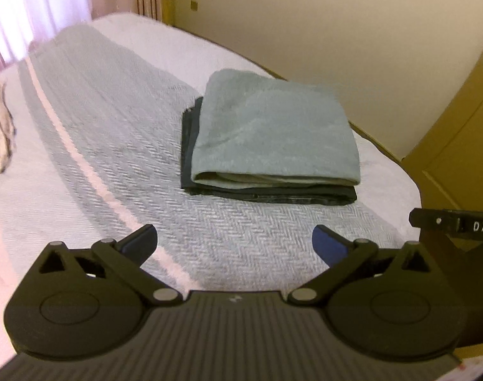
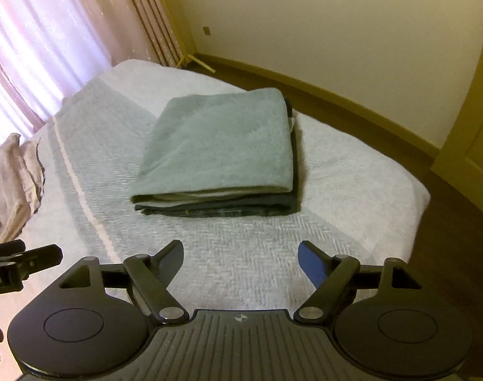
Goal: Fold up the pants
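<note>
Grey-white herringbone bedspread (image 1: pixel 92 146) stretches below you. Folded sage-green fleece pants (image 1: pixel 273 133) sit near its far corner on a folded dark garment (image 1: pixel 273 194). Your black left gripper (image 1: pixel 235 243) and black right gripper (image 2: pixel 241 258) hang spread wide above the cover, grasping nothing.
</note>
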Action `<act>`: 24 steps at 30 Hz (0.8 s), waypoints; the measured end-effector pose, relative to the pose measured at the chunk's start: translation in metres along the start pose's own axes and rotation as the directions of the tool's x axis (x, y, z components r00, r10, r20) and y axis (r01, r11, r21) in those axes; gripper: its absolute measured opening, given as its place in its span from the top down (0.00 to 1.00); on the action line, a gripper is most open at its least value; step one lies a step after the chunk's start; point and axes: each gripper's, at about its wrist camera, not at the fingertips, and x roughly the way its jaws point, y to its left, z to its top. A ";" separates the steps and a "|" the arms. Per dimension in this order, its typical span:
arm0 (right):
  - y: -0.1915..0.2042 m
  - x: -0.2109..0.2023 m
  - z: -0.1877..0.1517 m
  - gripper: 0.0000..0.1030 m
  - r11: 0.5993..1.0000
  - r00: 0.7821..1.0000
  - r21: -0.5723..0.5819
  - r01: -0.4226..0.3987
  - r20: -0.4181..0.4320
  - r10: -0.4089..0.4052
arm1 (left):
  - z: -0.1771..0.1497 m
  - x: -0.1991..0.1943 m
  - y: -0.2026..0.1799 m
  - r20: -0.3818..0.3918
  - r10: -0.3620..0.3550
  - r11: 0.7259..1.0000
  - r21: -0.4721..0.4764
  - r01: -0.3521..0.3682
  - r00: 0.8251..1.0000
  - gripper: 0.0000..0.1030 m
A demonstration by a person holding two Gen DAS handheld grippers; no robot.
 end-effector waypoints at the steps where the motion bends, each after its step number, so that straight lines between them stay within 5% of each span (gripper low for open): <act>1: 0.006 -0.009 -0.006 0.25 1.000 1.000 0.002 0.002 0.009 -0.002 | -0.006 -0.010 0.000 0.016 0.001 1.000 0.000 -0.001 1.000 0.01; 12: 0.047 -0.066 -0.046 0.25 1.000 0.997 0.015 0.013 0.072 -0.014 | -0.050 -0.084 0.011 0.081 -0.012 1.000 -0.002 0.013 0.997 0.01; 24: 0.065 -0.083 -0.044 0.25 0.998 0.994 -0.056 0.025 0.103 -0.019 | -0.061 -0.104 0.008 0.087 -0.017 0.999 -0.047 0.021 0.996 0.01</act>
